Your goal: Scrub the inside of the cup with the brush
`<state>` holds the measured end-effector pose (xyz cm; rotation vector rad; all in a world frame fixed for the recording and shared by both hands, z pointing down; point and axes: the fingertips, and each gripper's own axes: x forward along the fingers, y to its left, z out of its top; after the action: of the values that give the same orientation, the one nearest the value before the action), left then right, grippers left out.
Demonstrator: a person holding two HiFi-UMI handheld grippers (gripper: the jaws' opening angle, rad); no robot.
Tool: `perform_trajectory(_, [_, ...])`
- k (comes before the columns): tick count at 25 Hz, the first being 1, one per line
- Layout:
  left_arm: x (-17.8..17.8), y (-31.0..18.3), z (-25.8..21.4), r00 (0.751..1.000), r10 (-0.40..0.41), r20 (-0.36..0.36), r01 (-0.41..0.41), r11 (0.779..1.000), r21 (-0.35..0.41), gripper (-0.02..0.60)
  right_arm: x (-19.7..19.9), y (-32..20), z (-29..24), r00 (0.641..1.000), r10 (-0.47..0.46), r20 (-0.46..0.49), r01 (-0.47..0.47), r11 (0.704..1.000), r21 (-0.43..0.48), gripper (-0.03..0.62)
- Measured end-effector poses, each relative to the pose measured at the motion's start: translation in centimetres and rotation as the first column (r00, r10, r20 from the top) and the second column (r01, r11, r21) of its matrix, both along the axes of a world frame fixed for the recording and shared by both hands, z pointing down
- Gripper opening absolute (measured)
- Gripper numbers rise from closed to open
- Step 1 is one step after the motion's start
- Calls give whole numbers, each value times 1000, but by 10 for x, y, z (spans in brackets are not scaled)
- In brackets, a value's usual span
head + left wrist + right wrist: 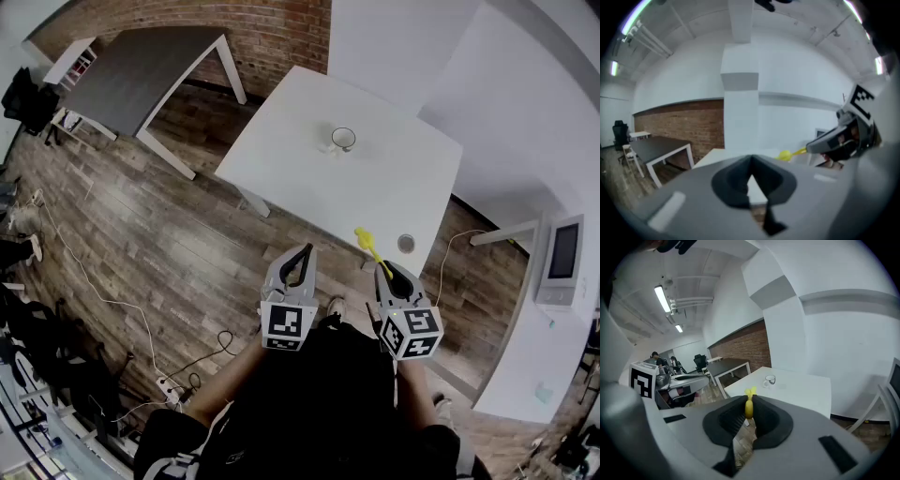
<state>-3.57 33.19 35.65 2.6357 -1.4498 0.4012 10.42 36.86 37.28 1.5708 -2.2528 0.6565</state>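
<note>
Left gripper: jaws closed together, nothing between them, held over the wood floor short of the white table. Right gripper: jaws clamped on the yellow brush, its head projecting over the table's near edge. Cup: clear, upright on the far part of the tabletop, well apart from both grippers. Small grey disc: on the table near the brush

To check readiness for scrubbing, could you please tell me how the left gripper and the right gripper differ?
The left gripper is shut on nothing; the right gripper is shut on the yellow brush. In the head view the left gripper shows over wooden floor, the right gripper's brush against the near edge of the white table. Both carry marker cubes and are short of the cup.
</note>
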Motion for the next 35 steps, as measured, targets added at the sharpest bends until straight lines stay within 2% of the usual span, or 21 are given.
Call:
perform_trajectory(15, [15, 5, 7, 1000, 6, -4, -6, 1000, -25, 3, 13, 6, 4, 1000, -8, -10, 7, 1000, -24, 31])
perform_trajectory(24, [46, 8, 6, 1000, -5, -7, 5, 1000, -17, 3, 40, 7, 8, 999, -40, 17, 40, 999, -19, 31])
perform_trajectory(35, [57, 12, 17, 995, -94, 31, 94, 995, -18, 3, 61, -20, 17, 991, -133, 15, 133, 991, -10, 31])
